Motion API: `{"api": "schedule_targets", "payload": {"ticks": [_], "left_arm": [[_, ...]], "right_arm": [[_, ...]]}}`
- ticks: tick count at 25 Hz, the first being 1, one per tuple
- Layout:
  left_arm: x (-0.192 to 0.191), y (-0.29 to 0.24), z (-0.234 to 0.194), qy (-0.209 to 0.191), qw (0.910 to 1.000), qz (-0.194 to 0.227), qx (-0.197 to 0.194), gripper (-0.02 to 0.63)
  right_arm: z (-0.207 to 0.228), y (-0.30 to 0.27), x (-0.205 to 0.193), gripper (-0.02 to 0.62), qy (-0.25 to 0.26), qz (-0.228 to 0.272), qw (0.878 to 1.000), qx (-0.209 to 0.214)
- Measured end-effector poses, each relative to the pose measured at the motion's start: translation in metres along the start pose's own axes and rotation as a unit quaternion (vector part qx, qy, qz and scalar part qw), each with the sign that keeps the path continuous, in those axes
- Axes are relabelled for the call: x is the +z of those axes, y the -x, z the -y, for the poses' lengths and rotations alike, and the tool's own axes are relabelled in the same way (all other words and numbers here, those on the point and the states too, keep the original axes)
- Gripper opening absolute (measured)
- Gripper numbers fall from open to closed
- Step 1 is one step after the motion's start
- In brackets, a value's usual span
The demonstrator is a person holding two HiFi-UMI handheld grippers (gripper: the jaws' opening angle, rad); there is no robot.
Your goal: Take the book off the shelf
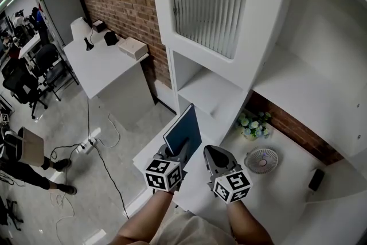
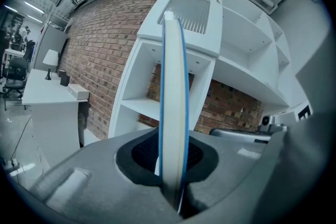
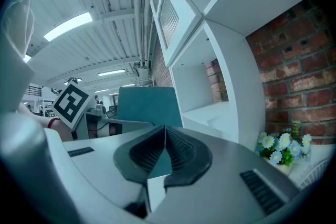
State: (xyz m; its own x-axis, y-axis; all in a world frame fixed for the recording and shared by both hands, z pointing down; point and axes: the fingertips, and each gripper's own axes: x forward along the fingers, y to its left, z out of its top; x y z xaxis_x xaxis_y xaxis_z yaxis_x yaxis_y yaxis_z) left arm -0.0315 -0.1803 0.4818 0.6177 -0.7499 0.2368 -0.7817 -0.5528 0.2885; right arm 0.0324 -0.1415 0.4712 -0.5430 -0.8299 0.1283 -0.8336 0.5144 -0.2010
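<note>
Your left gripper [image 1: 179, 151] is pinching the blue book [image 1: 183, 128] near its lower edge. The book stands upright between the pads, and the left gripper view shows it edge-on. It is off the shelf [image 1: 213, 88], in the air just in front of the lower open compartment. Your right gripper [image 1: 213, 153] sits just beside the left one, its jaws pressed together on nothing.

The hold is low on a tall, thin thing, so I judge the book could swing or slip. Hold the pinch firm, carry the book upright and draw it straight toward you, clear of the shelf's upright panel. Bring the right gripper to the free edge only if the book starts to tip. Mind the flowers [image 1: 254, 123] to the right when you set it down.
</note>
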Motion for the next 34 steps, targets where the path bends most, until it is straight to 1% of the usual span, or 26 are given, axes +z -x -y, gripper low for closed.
{"api": "schedule_targets", "payload": {"ticks": [5,12,34], "left_arm": [[0.0011,0.0010,-0.0004,0.000,1.0000,0.003,0.000,0.049],[0.0003,0.0057,0.0021,0.003,1.0000,0.002,0.001,0.049],[0.0036,0.0072,0.0053,0.001,1.0000,0.001,0.000,0.049]], "right_arm": [[-0.0011,-0.0015,-0.0031,0.017,0.005,-0.007,1.000,0.003],[-0.0057,0.0014,-0.0026,0.014,0.024,-0.021,0.999,0.001],[-0.0049,0.0026,0.0017,0.014,0.026,-0.023,0.999,0.001]]}}
